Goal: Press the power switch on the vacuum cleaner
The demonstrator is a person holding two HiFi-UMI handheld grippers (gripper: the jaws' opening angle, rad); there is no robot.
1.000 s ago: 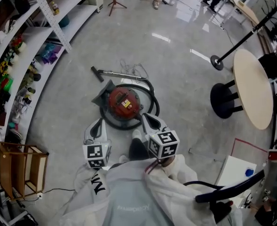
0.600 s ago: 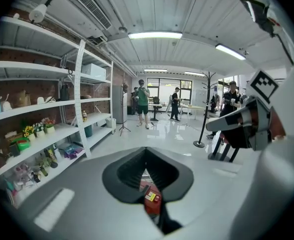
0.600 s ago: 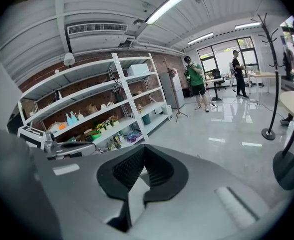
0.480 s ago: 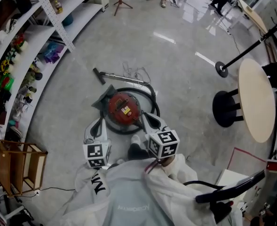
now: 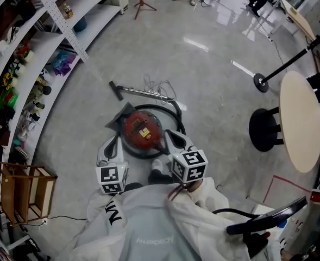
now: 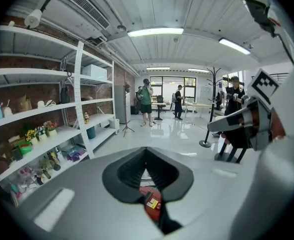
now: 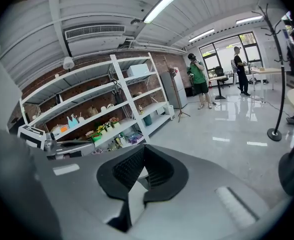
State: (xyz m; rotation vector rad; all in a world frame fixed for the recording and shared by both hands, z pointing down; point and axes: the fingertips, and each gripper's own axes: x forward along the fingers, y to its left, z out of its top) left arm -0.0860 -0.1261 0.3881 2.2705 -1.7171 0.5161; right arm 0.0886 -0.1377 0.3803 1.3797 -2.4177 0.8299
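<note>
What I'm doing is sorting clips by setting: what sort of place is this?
Likely a lab or studio workspace, not a home: long white shelves of assorted items, a wide polished floor with a tripod and round table, and people standing at the far end.

Grey floor (image 5: 214,86) carries vacuum cleaner (image 5: 142,129) and wand (image 5: 144,92).

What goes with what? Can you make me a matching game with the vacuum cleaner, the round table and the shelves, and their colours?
Things:
1. vacuum cleaner
2. round table
3. shelves

Colours:
A. white
B. red
C. beige

Pairs: 1-B, 2-C, 3-A
</note>
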